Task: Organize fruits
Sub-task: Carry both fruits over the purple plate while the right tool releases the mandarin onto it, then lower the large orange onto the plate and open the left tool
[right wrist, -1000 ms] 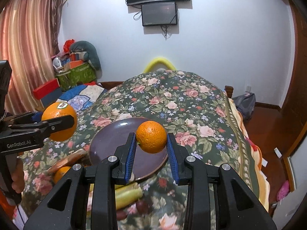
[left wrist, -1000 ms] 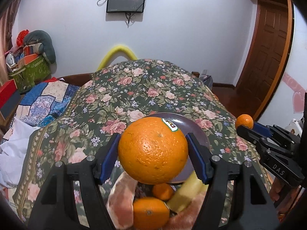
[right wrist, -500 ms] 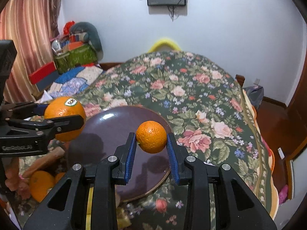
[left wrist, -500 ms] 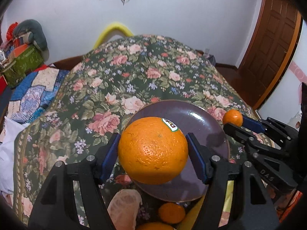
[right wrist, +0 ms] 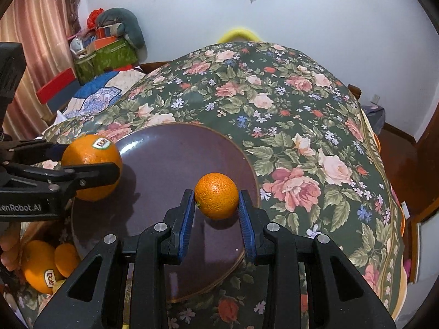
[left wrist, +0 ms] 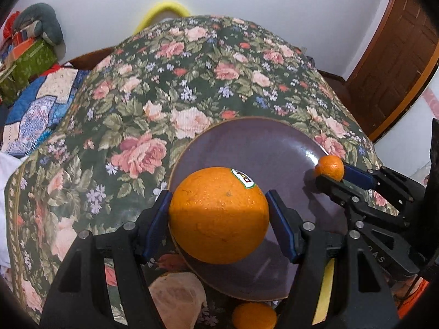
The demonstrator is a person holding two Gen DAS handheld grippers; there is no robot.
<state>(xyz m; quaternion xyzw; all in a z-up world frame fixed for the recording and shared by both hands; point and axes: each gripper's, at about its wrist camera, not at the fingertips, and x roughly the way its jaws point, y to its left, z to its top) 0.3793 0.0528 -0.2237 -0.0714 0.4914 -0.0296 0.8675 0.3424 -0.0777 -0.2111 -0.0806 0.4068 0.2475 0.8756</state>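
A big orange (left wrist: 218,215), marked by a sticker on its top, is pinched between the blue pads of the left gripper (left wrist: 218,219) and is held over the near left edge of the plate (left wrist: 269,148). A small orange (right wrist: 216,196) is clamped by the right gripper (right wrist: 216,213) and is held over the near right part of the plate; whether it touches the plate cannot be told, though a shadow is cast just beneath it. The plate, dark purple and round, is laid on a floral cloth (right wrist: 301,126) that covers the table. More fruit is seen just off the plate's near left rim: a stickered orange (right wrist: 38,270) and a smaller one (right wrist: 65,257) touching it. A pale peeled fruit (left wrist: 178,298) is seen on the cloth below the left gripper, just beside the plate's near edge, and a yellow fruit (left wrist: 325,296), partly hidden behind the gripper's finger, lies by the plate's near rim. Far behind the plate, a yellow hoop (right wrist: 237,34) is seen at the cloth's far edge, against the white wall.
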